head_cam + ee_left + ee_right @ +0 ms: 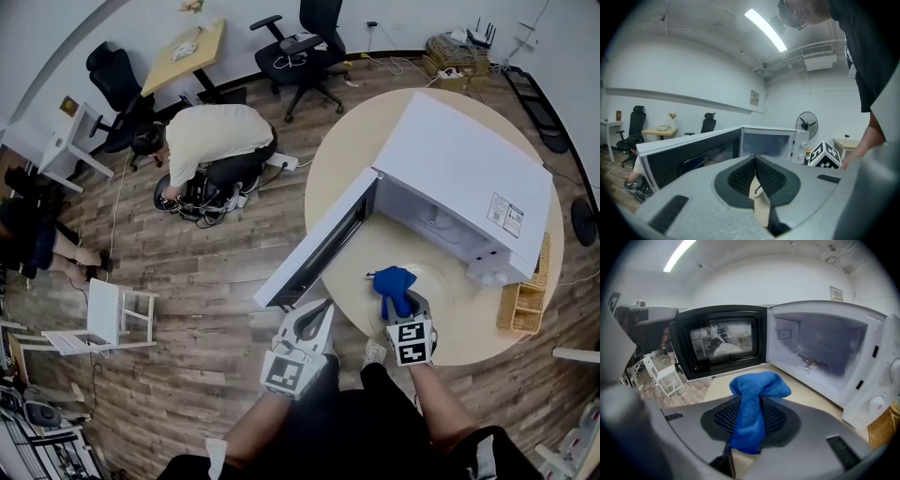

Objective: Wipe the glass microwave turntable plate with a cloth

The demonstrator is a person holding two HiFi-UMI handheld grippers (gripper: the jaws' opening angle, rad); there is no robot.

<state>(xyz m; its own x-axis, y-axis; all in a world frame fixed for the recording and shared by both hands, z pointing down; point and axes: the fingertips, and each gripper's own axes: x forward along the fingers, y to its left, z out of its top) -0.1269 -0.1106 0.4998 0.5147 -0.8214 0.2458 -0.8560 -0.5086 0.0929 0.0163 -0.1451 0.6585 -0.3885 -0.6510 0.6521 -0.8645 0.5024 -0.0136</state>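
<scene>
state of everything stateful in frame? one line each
White microwave oven: black-windowed door swung fully open; no plate in the cavity, bare turntable hub showing.
Blue microfibre cloth: bunched, pinched between jaws.
Right hand-held gripper: shut on the cloth, in front of the open cavity.
Left hand-held gripper: jaws together, empty.

The round, pale wooden bench (342,159) carries a white box-shaped microwave oven (469,173) with its door open. A woven wicker basket (523,298) stands just beside the microwave's control-panel end, near the bench's rim.
</scene>
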